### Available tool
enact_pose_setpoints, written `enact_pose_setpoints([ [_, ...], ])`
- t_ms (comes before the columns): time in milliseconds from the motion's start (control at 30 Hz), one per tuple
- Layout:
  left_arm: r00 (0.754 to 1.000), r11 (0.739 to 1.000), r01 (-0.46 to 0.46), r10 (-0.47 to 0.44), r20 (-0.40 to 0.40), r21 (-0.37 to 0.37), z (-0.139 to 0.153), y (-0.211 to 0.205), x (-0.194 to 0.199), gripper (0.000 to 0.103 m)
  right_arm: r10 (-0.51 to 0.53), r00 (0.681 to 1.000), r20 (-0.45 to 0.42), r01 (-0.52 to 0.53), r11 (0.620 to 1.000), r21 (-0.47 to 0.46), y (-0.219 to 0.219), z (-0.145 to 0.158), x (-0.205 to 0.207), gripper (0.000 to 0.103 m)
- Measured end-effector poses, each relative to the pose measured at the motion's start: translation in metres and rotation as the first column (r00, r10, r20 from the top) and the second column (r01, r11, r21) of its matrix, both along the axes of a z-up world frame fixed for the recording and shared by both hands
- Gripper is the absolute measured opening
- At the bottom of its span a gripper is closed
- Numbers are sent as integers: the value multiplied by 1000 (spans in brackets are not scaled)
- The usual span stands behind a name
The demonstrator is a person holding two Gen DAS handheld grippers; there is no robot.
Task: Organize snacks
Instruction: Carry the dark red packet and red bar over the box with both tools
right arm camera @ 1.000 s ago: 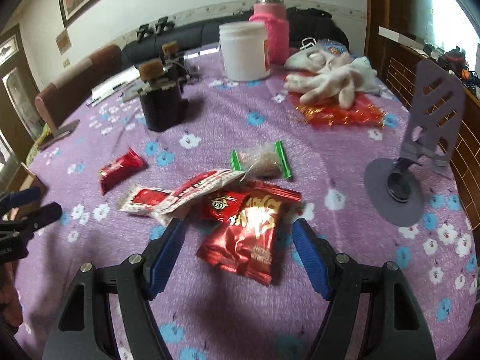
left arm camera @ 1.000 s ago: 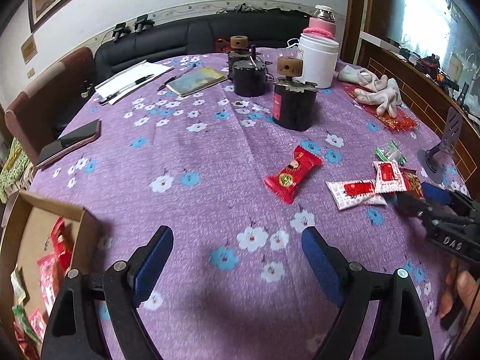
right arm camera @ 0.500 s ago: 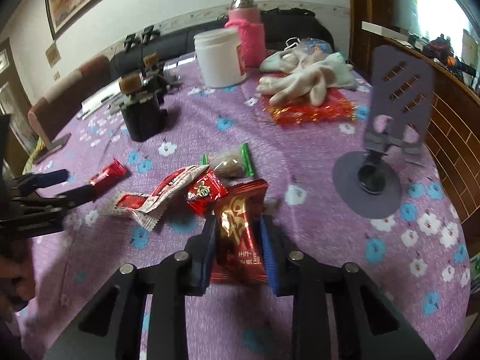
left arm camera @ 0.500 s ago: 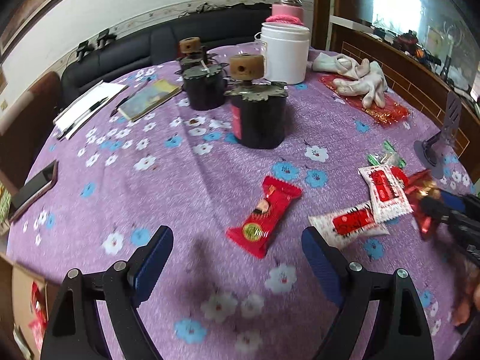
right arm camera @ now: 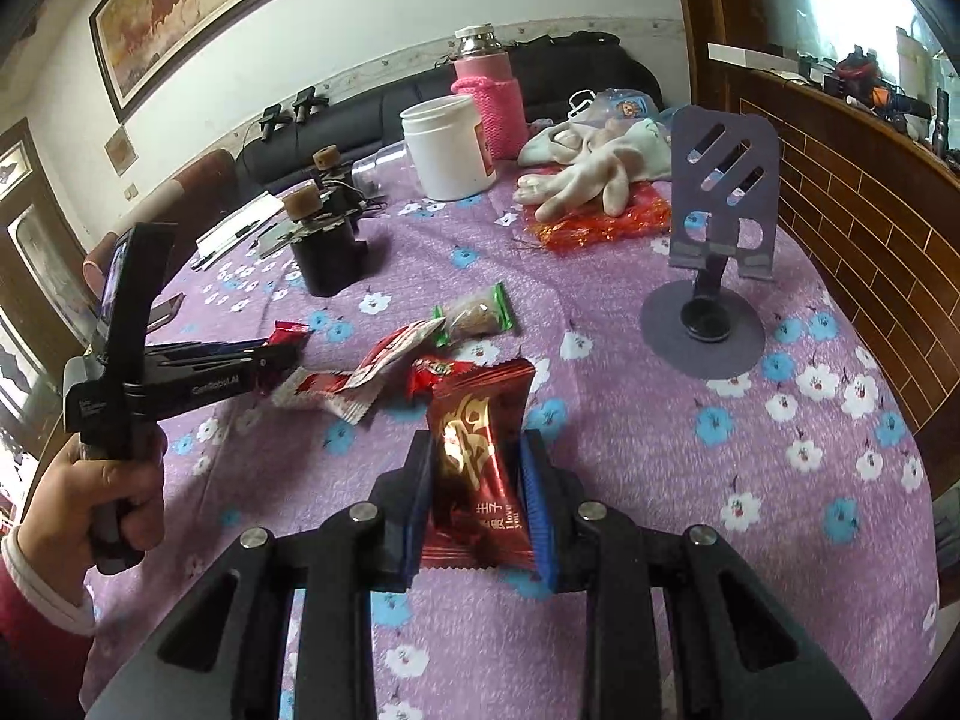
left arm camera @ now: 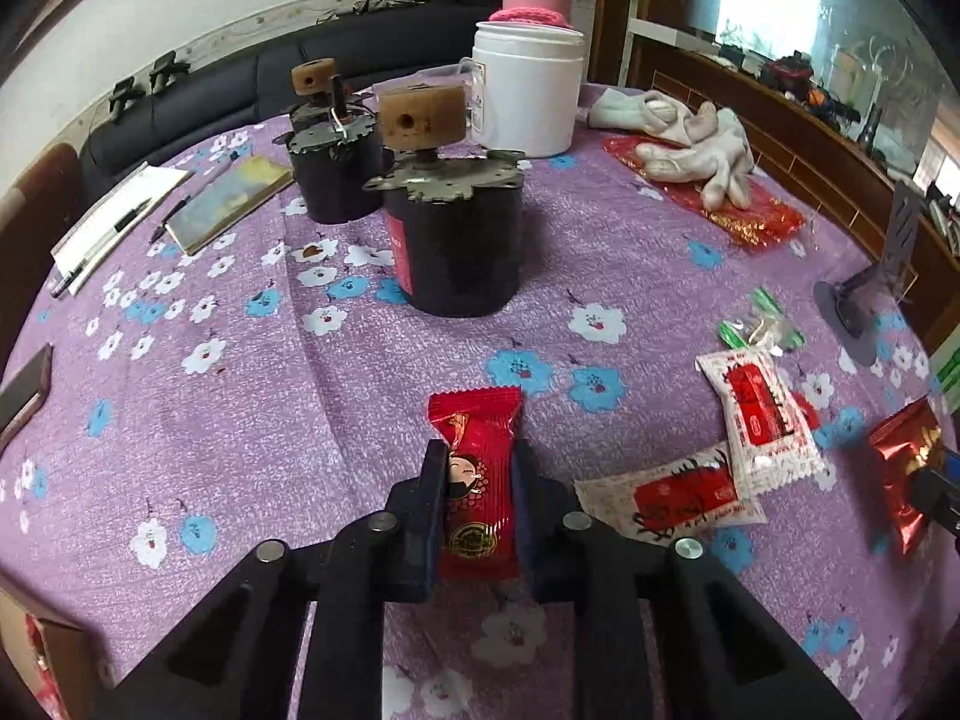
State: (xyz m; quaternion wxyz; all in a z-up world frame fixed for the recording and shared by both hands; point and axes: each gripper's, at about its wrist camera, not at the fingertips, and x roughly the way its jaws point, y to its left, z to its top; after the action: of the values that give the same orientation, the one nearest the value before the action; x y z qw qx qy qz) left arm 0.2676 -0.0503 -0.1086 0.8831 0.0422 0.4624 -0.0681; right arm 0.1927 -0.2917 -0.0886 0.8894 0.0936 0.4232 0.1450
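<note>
left claw (left arm camera: 477, 483): jaws closing, tilted down | right claw (right arm camera: 477, 483): clamped, tilted down

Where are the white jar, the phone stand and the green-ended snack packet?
white jar (left arm camera: 528, 93): left wrist view, middle of its side wall.
phone stand (right arm camera: 723, 180): right wrist view, slotted back plate.
green-ended snack packet (right arm camera: 475, 313): right wrist view, clear middle section.

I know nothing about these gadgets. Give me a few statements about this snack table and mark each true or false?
1. The left tool has a bright red snack packet between its closing jaws. True.
2. The right tool is empty. False: it grips a dark red foil packet.
3. The white jar lies on its side. False: it stands upright.
4. White gloves rest on a red wrapper. True.
5. The tablecloth is plain green. False: purple, flowered.
</note>
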Motion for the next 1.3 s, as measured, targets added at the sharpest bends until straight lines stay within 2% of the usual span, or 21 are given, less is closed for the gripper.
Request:
enact_pose_setpoints([
  [167, 999, 999, -50, 50, 16, -19, 5, 10, -19, 20, 19, 1000, 11, -19, 1000, 1, 8, 6, -11, 27],
  [267, 994, 995, -94, 94, 56, -17, 18, 17, -44, 20, 39, 999, 22, -39, 999, -7, 17, 12, -18, 27],
  [500, 964, 976, -218, 215, 158, 0, 54, 28, -113, 20, 106, 992, 61, -106, 994, -7, 51, 30, -36, 27],
  [800, 929, 959, -285, 279, 243, -11, 89, 51, -176, 20, 195, 973, 123, -195, 981, -13, 99, 62, -72, 27],
  [900, 916, 950, -312, 301, 264, -2, 95, 61, -192, 20, 222, 965, 138, -223, 975, -15, 114, 69, -83, 27],
  [1167, 882, 921, -386, 383, 276, -44, 100, 100, -228, 20, 310, 937, 162, -309, 951, -32, 161, 82, -110, 27],
  [1300, 863, 904, -424, 422, 279, -56, 99, 121, -245, 20, 356, 920, 161, -349, 934, -74, 189, 84, -120, 27],
])
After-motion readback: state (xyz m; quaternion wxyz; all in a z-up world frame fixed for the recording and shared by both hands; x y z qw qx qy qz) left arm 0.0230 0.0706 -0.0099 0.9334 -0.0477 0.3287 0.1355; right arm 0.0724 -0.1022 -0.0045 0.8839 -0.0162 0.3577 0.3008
